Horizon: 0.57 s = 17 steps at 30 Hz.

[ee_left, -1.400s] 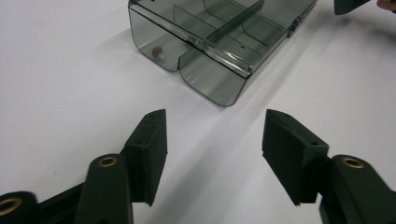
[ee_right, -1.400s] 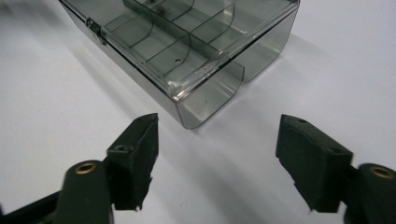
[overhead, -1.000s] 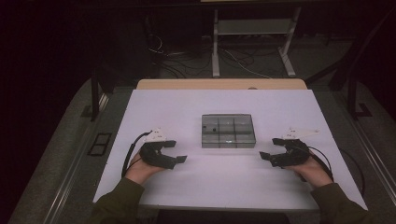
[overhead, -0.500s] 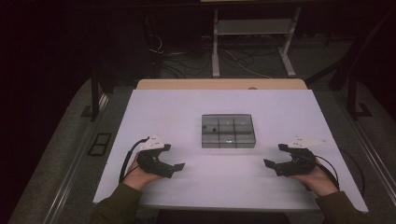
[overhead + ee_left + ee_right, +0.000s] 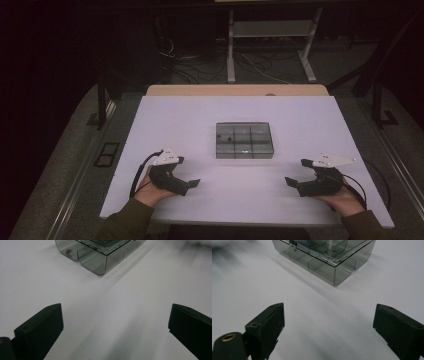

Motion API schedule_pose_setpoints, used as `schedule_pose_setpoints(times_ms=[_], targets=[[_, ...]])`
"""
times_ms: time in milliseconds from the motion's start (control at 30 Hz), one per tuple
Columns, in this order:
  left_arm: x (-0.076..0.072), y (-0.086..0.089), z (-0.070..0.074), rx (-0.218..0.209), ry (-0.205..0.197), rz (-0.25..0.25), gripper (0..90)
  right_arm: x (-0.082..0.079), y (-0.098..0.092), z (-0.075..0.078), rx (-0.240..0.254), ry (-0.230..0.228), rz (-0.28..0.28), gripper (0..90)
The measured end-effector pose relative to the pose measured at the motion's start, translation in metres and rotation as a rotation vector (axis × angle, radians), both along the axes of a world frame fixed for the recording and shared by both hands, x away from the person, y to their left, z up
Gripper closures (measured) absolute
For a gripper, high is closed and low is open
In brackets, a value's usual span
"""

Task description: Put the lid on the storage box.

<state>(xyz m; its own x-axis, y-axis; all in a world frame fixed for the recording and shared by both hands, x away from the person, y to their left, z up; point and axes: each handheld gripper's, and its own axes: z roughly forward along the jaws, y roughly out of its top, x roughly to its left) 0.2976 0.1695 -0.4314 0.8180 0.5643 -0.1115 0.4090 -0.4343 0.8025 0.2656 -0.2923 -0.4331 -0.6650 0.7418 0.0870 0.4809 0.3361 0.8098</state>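
box: clear, lid closed, mid-table, between the grippers and well apart from both | left gripper: jaws just opened wide, nothing between | right gripper: jaws spread, empty, aimed at box

Open right tongs face the closed clear box.

Lab or test room, dim: bare white table, loose cables on the floor at 12 o'clock, metal stand behind, rails at 3 and 9.
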Motion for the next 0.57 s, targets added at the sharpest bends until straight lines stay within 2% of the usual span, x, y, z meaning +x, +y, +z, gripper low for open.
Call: schedule_pose_setpoints(times_ms=[567], targets=[[-0.0007,-0.0003,-0.0014,0.012,0.010,-0.014,0.0,0.0014,-0.0003,-0.0016,0.001,0.006,0.008,9.8]])
